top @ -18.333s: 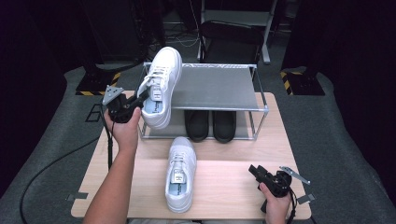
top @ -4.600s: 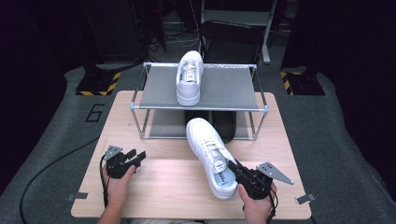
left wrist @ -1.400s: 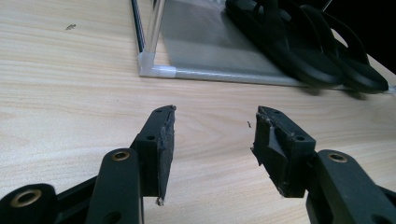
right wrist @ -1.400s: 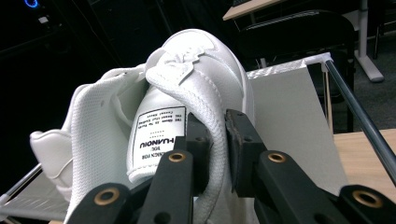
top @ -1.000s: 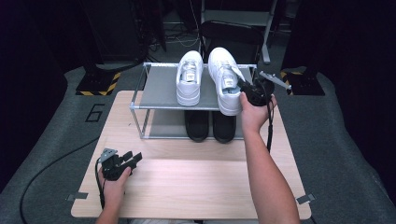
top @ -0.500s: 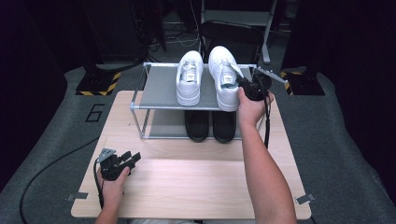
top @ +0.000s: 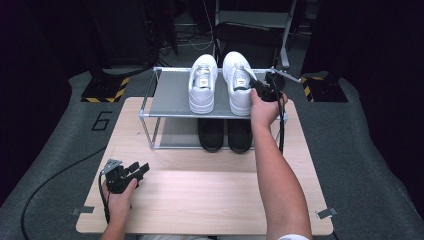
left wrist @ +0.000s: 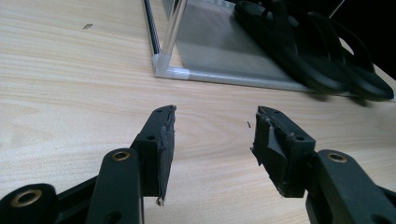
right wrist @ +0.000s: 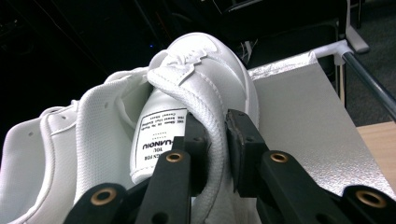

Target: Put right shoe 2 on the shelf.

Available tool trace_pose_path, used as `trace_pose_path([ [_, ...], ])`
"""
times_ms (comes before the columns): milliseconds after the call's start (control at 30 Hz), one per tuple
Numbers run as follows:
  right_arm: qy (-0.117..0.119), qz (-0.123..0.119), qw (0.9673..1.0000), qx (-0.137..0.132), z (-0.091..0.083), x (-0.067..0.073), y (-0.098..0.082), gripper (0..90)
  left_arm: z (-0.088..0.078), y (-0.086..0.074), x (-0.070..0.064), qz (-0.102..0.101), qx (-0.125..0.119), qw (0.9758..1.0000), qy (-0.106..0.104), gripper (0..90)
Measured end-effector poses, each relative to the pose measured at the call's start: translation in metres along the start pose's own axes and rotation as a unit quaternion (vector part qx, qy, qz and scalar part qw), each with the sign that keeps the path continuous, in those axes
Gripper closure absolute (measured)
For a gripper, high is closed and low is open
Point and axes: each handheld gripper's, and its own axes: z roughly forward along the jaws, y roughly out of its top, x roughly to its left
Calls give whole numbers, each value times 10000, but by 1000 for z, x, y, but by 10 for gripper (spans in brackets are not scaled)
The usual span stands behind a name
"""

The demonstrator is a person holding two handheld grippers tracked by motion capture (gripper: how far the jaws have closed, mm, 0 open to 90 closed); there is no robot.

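Observation:
Two white sneakers stand side by side on the top shelf of a metal shoe rack (top: 167, 100). My right gripper (top: 259, 86) reaches over the shelf and grips the collar of the right sneaker (top: 239, 92). In the right gripper view, the right gripper (right wrist: 219, 126) has its jaws pinching the padded collar edge of this sneaker (right wrist: 196, 84); they have just been opening slightly with the collar still between them. The left sneaker (top: 202, 90) stands free. My left gripper (top: 141, 169) rests open on the table near its front left, and its own view shows it (left wrist: 212, 135) with nothing between its jaws.
A pair of black shoes (top: 225, 135) sits on the rack's lower shelf, also visible as the black shoes (left wrist: 303, 56) beyond my left jaws. The wooden table (top: 200, 195) spreads in front of the rack. Dark floor surrounds the table.
My right gripper has shifted slightly left and farther back over the shelf, with the right sneaker nudged closer to the left one. The left gripper has not moved.

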Motion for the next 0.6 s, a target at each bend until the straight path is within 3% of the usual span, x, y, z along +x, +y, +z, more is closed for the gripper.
trace_pose_path([
  [267, 36, 216, 9995, 227, 8, -5, 4, 730, 0, -1, 1, -9, 38, 10000, 15, 481],
  [333, 139, 228, 9994, 242, 9, -7, 4, 677, 0, -1, 1, -11, 42, 10000, 16, 480],
  [400, 216, 231, 9995, 58, 5, -7, 5, 591, 0, -1, 1, -4, 48, 10000, 16, 480],
  [467, 328, 192, 9992, -108, -1, -5, 7, 582, 0, -2, 1, -2, 52, 10000, 22, 480],
  [600, 441, -149, 9984, -315, -19, 1, 8, 553, 0, -2, 1, -12, 62, 10000, 31, 478],
])
